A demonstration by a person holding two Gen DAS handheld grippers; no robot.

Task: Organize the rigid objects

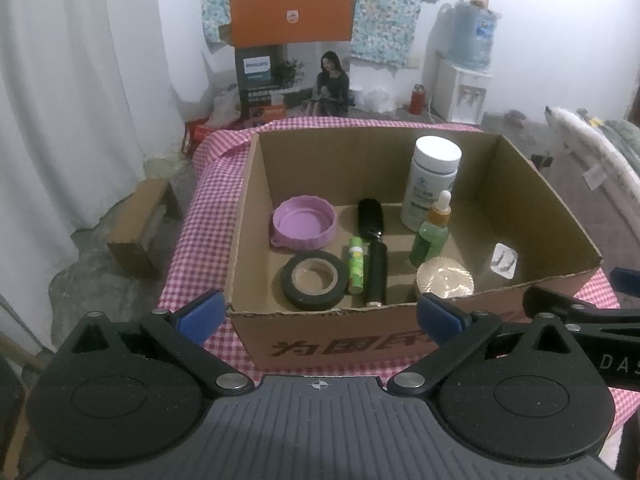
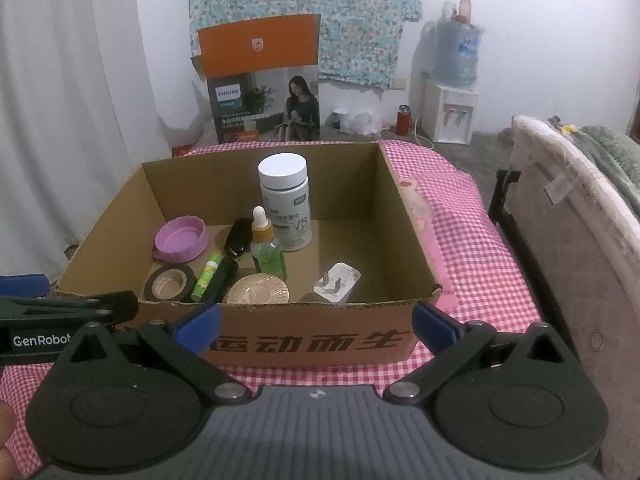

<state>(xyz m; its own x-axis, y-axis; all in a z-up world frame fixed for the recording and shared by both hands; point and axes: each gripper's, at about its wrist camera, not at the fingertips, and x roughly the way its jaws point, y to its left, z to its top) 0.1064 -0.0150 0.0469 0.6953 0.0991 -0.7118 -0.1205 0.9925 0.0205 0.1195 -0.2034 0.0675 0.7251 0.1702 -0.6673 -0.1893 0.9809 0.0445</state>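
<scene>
An open cardboard box (image 1: 540, 208) (image 2: 404, 216) stands on a table with a pink checked cloth (image 1: 208, 200) (image 2: 472, 248). Inside it are a purple lid (image 1: 304, 222) (image 2: 180, 239), a black tape roll (image 1: 314, 278) (image 2: 170, 282), a green tube (image 1: 355, 266) (image 2: 206, 276), a black brush (image 1: 374, 248) (image 2: 234, 248), a white bottle (image 1: 432, 182) (image 2: 286, 204), a green dropper bottle (image 1: 432, 232) (image 2: 267, 246), a ridged round lid (image 1: 444, 278) (image 2: 258, 290) and a white plug (image 1: 503, 261) (image 2: 336, 282). My left gripper (image 1: 318, 314) and right gripper (image 2: 316, 322) hover open before the box's near wall, holding nothing.
Behind the table an orange Philips carton (image 1: 292, 68) (image 2: 264, 80) leans on the wall beside a water dispenser (image 1: 464, 72) (image 2: 450, 96). A small brown box (image 1: 140, 224) sits on the floor at the left. A padded furniture edge (image 2: 580, 240) stands close on the right.
</scene>
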